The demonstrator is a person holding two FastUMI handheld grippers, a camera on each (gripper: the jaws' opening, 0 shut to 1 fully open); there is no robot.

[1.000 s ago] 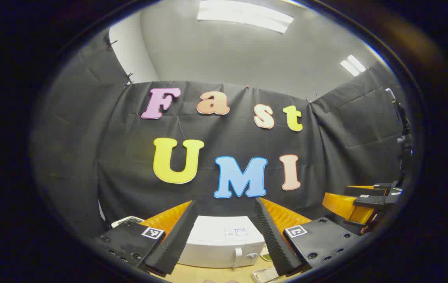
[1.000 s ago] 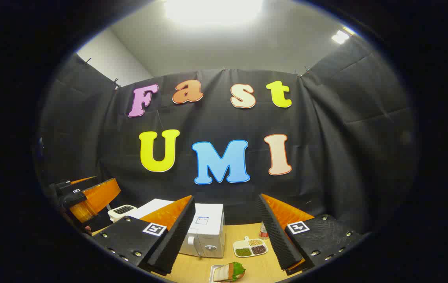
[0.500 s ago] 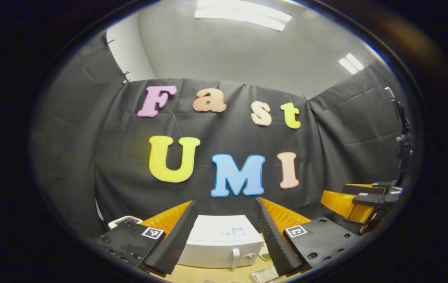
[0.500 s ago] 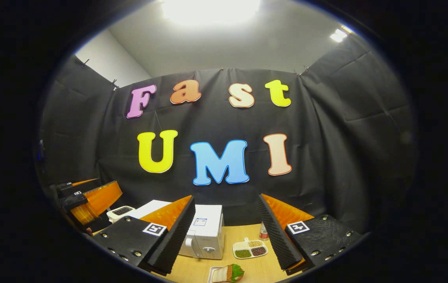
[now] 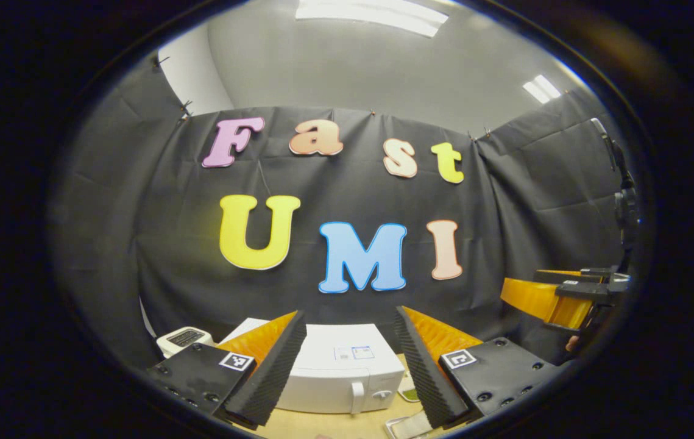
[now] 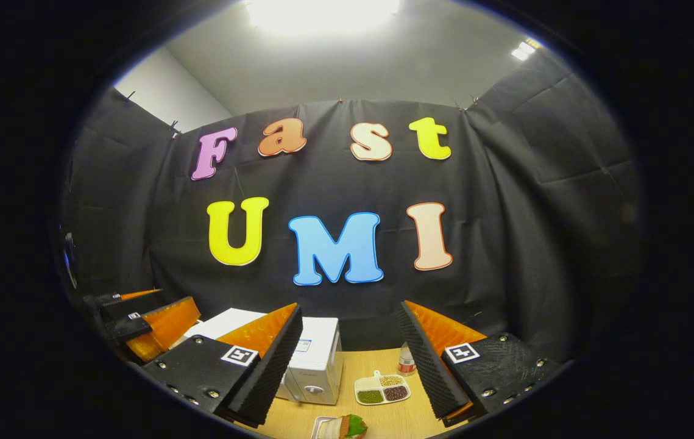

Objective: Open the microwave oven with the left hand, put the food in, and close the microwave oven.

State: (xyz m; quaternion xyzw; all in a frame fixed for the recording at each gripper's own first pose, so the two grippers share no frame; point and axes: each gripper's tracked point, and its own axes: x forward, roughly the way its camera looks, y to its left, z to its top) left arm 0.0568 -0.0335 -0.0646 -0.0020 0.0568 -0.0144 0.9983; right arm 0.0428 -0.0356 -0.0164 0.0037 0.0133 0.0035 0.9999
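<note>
Green-topped sandwich (image 6: 342,427) lies before the closed microwave (image 6: 313,363).

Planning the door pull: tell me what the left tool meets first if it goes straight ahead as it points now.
Probably the white microwave oven: it sits between the open left tool's fingers, door shut, handle slightly right of centre. Depth is unclear; the aim may pass over its top to the black cloth wall.

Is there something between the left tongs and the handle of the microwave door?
Nothing visible. The left tongs are open and aimed at the microwave; its handle shows in the gap between the fingers, and the door is closed.
</note>
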